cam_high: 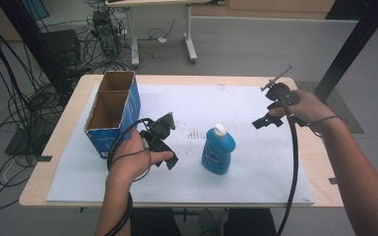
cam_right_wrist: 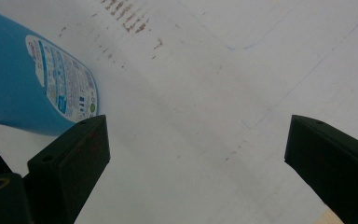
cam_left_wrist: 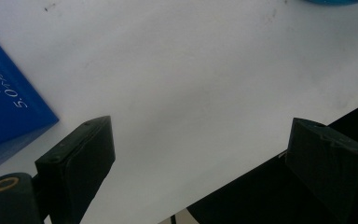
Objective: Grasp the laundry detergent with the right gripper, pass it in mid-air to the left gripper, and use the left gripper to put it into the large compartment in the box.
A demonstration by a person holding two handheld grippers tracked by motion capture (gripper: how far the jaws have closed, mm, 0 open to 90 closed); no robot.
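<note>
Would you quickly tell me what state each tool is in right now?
Left tool: open, holding nothing.
Right tool: open, holding nothing.

Laboratory or test workspace: tangled cables (cam_high: 17, 105) on grey floor (cam_high: 256, 46), black frame post (cam_high: 352, 46), paper-covered worktop (cam_high: 74, 98).

Obstacle: blue bottle (cam_high: 218, 150) standing mid-tabletop (cam_high: 256, 187).
Left of bottle: cardboard box (cam_high: 114, 112).
Right of bottle: open white surface.
</note>
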